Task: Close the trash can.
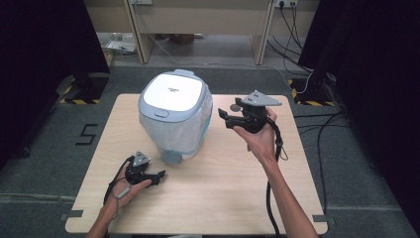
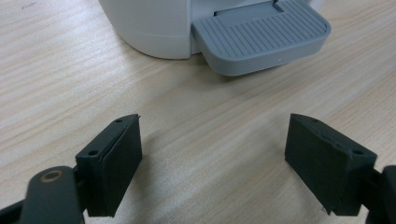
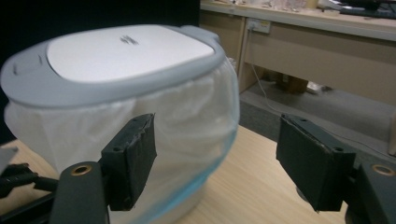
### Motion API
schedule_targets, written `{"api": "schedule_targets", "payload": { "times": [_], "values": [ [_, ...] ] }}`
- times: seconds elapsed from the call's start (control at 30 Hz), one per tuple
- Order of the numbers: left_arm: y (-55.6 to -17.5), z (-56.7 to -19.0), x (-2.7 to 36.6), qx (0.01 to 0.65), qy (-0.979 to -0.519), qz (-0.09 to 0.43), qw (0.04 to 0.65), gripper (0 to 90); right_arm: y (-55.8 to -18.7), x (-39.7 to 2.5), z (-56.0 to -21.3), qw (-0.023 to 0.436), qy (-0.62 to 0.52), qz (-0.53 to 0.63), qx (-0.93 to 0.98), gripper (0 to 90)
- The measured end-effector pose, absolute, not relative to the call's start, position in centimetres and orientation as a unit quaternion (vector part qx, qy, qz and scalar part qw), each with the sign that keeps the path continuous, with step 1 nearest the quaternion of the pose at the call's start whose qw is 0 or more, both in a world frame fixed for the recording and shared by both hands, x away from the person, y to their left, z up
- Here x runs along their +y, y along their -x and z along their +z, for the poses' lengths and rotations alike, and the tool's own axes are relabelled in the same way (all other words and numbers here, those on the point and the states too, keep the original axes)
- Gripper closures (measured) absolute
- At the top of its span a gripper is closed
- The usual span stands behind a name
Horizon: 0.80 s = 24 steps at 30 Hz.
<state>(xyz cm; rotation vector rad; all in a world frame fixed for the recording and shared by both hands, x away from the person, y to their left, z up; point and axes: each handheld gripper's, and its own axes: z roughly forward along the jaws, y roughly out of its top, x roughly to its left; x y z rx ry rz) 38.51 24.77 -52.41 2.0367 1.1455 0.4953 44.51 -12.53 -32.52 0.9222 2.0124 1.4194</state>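
A white pedal bin [image 1: 172,115] with a grey-rimmed shut lid [image 1: 172,91] stands on the wooden table [image 1: 218,183], lined with a white bag [image 3: 187,126]. Its grey foot pedal [image 1: 172,156] points toward me. My left gripper [image 1: 159,176] rests low on the table just in front of the pedal [image 2: 261,39], open, with nothing between its jaws. My right gripper [image 1: 223,117] is held up in the air right of the bin, at lid height, open and empty, aimed at the bag-covered side of the bin [image 3: 121,93].
Bare tabletop lies to the right of the bin and along the front edge. Cables [image 1: 270,198] trail from both grippers. Beyond the table are wooden desks [image 1: 198,20], floor cables [image 1: 292,29] and black stands with hazard-striped bases [image 1: 79,89].
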Motion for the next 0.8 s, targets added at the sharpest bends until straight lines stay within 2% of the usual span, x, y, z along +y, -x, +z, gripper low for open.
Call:
{"api": "schedule_targets", "payload": {
  "times": [0.8],
  "values": [
    [-38.5,-52.4,24.8,0.446,-0.793,0.193,0.368,17.9,-39.5,-17.4,-42.7,0.246,-0.390,0.454,0.762,21.9]
  ]
}}
